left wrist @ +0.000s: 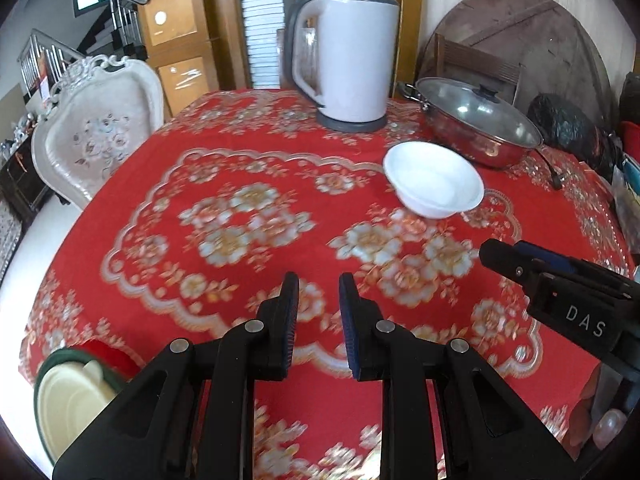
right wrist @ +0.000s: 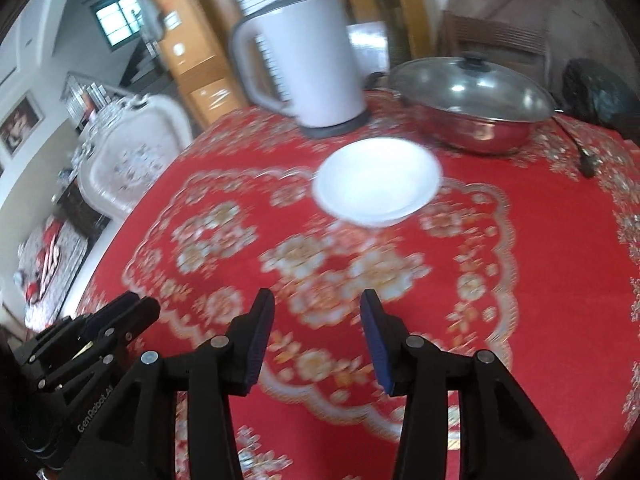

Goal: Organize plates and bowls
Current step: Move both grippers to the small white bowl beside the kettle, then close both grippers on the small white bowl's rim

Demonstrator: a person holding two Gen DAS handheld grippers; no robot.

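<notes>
A white bowl (left wrist: 434, 179) stands upright on the red flowered tablecloth (left wrist: 256, 208), in front of the kettle and the pot; it also shows in the right wrist view (right wrist: 378, 181). My left gripper (left wrist: 319, 282) is open and empty, hovering over the cloth well short and left of the bowl. My right gripper (right wrist: 317, 300) is open and empty, pointing at the bowl from a distance. It shows in the left wrist view (left wrist: 520, 258) at the right. A green-rimmed stack of cream plates (left wrist: 70, 396) sits at the near left table edge.
A white electric kettle (left wrist: 346, 60) and a lidded steel pot (left wrist: 478, 122) stand at the back of the table. A black bag (left wrist: 564, 124) and a power cord (left wrist: 554, 172) lie at the right. An ornate white chair (left wrist: 100, 136) stands left of the table.
</notes>
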